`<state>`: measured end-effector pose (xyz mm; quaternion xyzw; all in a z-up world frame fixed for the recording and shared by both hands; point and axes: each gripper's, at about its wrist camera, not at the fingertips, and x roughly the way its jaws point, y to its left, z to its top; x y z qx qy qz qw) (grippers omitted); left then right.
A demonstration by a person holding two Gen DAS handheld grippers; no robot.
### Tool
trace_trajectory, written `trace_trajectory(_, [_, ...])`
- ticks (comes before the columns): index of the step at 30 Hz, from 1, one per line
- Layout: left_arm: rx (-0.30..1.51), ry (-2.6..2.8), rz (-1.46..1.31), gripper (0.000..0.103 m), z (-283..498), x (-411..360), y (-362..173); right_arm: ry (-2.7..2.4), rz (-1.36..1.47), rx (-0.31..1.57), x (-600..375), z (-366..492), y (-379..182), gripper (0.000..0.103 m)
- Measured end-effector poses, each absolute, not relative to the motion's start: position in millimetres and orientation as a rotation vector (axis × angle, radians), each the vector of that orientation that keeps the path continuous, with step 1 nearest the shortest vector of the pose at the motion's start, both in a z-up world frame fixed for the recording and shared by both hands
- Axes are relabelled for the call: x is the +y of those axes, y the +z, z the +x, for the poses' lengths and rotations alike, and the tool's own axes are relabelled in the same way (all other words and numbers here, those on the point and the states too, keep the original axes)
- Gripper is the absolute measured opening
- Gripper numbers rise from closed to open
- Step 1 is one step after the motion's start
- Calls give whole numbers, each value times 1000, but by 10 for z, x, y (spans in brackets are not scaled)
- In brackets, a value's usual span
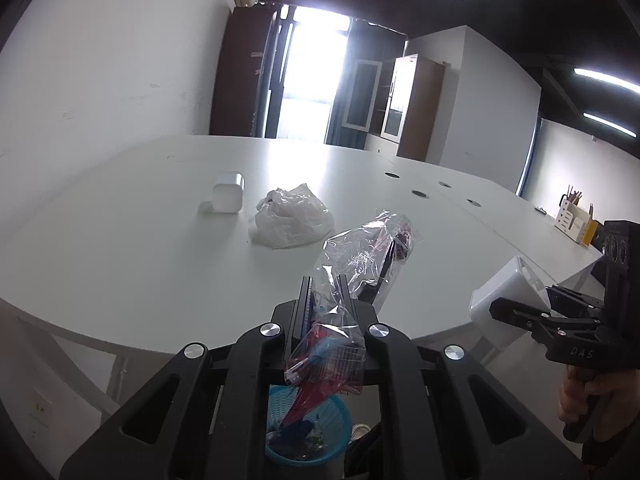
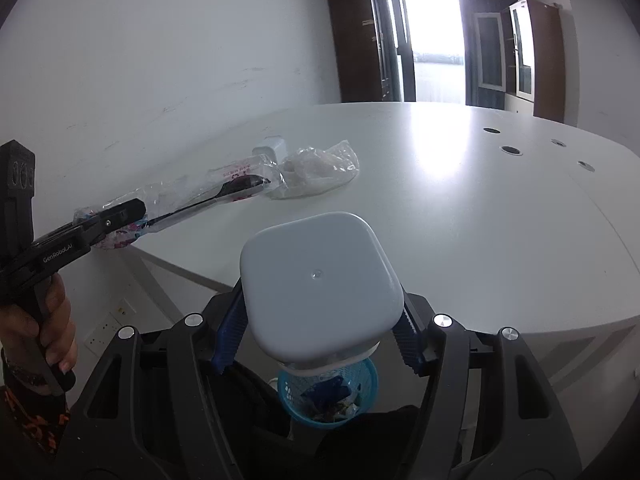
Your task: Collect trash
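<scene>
My left gripper (image 1: 325,284) is shut on a clear plastic packet (image 1: 360,256) holding a black spoon, held in the air over the table's near edge; it also shows in the right wrist view (image 2: 224,188). My right gripper (image 2: 316,332) is shut on a white square plastic container (image 2: 320,280), held above a blue trash basket (image 2: 328,396) on the floor; the container also shows in the left wrist view (image 1: 508,300). The basket (image 1: 308,428) holds several scraps. A crumpled clear plastic bag (image 1: 292,220) and a small white container (image 1: 227,198) lie on the white table (image 1: 120,240).
Round cable holes (image 1: 420,194) run across the table's middle. A white desk organiser (image 1: 574,222) stands at the far right. Cabinets (image 1: 412,108) and a bright window stand behind the table. A wall socket (image 1: 40,410) is low on the left wall.
</scene>
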<state>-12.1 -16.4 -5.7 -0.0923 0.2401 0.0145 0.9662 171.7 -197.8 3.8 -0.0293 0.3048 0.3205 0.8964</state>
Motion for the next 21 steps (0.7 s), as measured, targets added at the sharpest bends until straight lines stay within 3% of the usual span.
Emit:
trace_trajectory(14, [647,-130,-73,10,-700,-302,-901,774,-157,756,-1901,1078,-500,60])
trace_trajectory(21, [837,-36,-72,10,-481,-231,-1371,756,-162,845,-1822,1092,-887,60])
